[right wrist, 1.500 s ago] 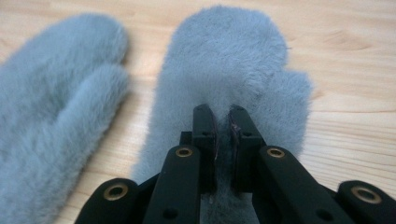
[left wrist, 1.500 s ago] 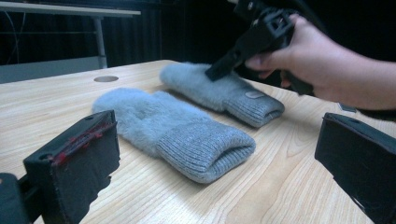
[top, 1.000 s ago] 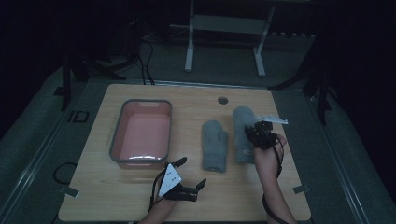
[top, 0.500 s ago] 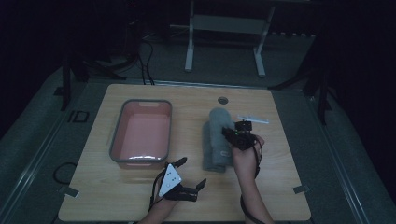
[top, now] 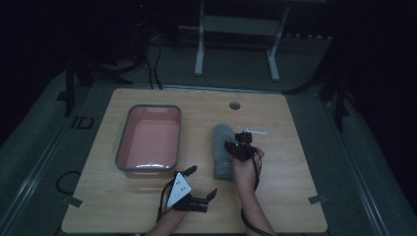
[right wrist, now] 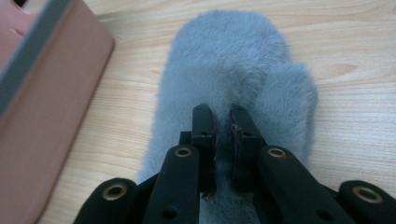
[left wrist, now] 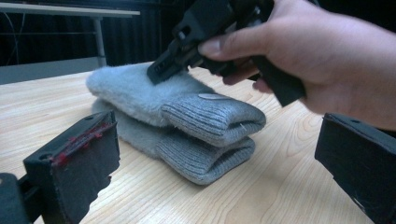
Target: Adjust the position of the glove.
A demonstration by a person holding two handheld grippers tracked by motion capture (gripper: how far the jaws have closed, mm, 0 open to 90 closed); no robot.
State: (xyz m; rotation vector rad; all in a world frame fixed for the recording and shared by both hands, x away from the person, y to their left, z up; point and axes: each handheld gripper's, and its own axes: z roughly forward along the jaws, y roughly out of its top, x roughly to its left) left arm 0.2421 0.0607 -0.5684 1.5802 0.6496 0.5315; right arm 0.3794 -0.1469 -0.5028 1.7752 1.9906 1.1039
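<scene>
Item: we list two grey fleece mittens, the upper mitten (left wrist: 154, 93) lying on the lower mitten (left wrist: 187, 154), both on the wooden table (top: 295, 142), right of centre.
Neighbour: a pink tub (top: 149, 139) sits just left of the stack, apart from it, empty as far as we can see.
Right gripper (right wrist: 223, 140): its jaws are nearly together and pinch a tuft of the upper mitten's pile; the right hand (left wrist: 322, 56) tilts it down onto the stack from the near side.
Why so held, in our judgement: a pinch of the top layer controls one mitten without disturbing the one beneath, which suits setting one on the other.
Left gripper (top: 199, 189): jaws wide apart, holding nothing, low over the near edge of the table, left of the stack. We judge it is waiting, aimed at the cuffs.
Long axis: both mittens run near to far across the table, roughly parallel to the tub's long side.
Pointing: ribbed cuffs face the near edge, rounded tips the far edge; the upper mitten's thumb (right wrist: 289, 93) lies on its right.
Alignment: the cuffs are nearly flush, the upper one overhanging a little.
</scene>
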